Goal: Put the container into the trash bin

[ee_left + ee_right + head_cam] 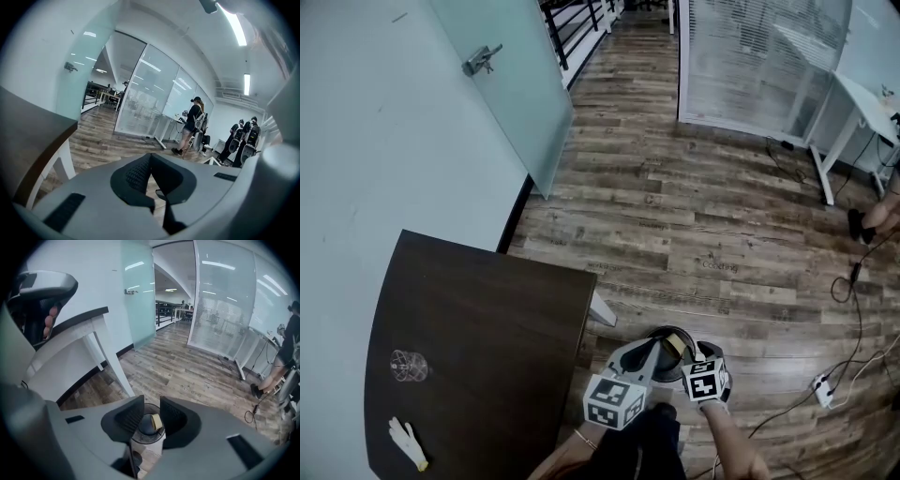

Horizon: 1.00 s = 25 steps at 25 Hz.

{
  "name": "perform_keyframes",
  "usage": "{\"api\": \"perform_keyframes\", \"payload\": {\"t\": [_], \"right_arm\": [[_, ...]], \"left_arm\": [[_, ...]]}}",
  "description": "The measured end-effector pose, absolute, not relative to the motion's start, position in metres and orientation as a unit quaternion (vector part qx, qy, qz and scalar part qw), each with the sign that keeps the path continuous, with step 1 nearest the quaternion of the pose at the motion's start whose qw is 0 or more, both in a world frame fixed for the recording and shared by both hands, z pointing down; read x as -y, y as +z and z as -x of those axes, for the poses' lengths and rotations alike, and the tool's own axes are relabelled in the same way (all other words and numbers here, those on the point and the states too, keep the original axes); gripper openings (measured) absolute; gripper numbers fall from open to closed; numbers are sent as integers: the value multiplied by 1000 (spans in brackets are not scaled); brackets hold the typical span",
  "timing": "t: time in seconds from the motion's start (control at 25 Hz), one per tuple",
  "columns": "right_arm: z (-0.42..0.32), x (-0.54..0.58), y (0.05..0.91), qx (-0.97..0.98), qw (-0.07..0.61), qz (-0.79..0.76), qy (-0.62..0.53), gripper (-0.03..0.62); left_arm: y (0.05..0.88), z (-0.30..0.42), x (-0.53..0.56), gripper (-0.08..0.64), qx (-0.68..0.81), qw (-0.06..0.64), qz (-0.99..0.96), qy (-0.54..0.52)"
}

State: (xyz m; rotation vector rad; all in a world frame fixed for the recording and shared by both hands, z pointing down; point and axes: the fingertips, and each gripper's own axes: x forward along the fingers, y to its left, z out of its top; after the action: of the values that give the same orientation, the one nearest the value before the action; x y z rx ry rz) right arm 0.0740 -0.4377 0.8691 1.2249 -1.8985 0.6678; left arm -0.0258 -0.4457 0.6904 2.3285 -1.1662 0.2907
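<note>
A small round trash bin (667, 335) stands on the wooden floor beside the dark table, right under both grippers. In the right gripper view a beige container (156, 421) lies inside the bin (147, 441), on its dark liner. My right gripper (151, 402) hangs above the bin, its jaws open and nothing between the pads. In the head view the right gripper (694, 354) is over the bin's right rim and the left gripper (649, 352) over its left rim. In its own view the left gripper (150, 157) is shut, its pad tips together and empty.
The dark table (478, 347) at the left carries a clear glass (408, 366) and a white glove-like item (408, 442). A frosted glass door (506, 84) stands behind it. Cables and a power strip (822, 389) lie on the floor at right. Several people (192, 124) stand farther off.
</note>
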Motion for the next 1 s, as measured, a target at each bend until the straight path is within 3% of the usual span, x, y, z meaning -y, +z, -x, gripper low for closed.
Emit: {"api": "perform_keyframes", "payload": {"t": [1.0], "right_arm": [[-85, 371, 625, 771, 200, -560, 229, 35]], "left_arm": [[520, -8, 380, 18, 431, 217, -871, 95]]}}
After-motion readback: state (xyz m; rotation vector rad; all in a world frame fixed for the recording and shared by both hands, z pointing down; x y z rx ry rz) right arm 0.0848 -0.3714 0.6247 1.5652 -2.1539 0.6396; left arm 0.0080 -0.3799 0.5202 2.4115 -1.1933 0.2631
